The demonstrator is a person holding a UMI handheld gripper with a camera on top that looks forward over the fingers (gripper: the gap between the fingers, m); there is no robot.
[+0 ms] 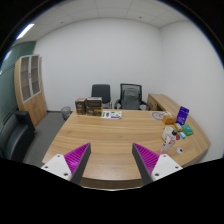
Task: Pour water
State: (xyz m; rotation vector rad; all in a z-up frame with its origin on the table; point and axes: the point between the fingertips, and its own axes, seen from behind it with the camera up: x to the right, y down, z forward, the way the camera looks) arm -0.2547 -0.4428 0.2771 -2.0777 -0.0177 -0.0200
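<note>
My gripper (112, 160) hangs above the near edge of a wooden conference table (105, 140), its two purple-padded fingers (72, 158) spread wide apart with only bare tabletop between them. Well beyond the right finger, near the table's right side, stands a cluster of small objects (178, 128): an orange item, a greenish one and a purple box (183, 113). I cannot tell which of them holds water.
Brown boxes (88, 104) and papers (112, 114) lie at the table's far end. Two black office chairs (116, 95) stand behind it, another chair (18, 135) at the left. A wooden cabinet (32, 85) lines the left wall.
</note>
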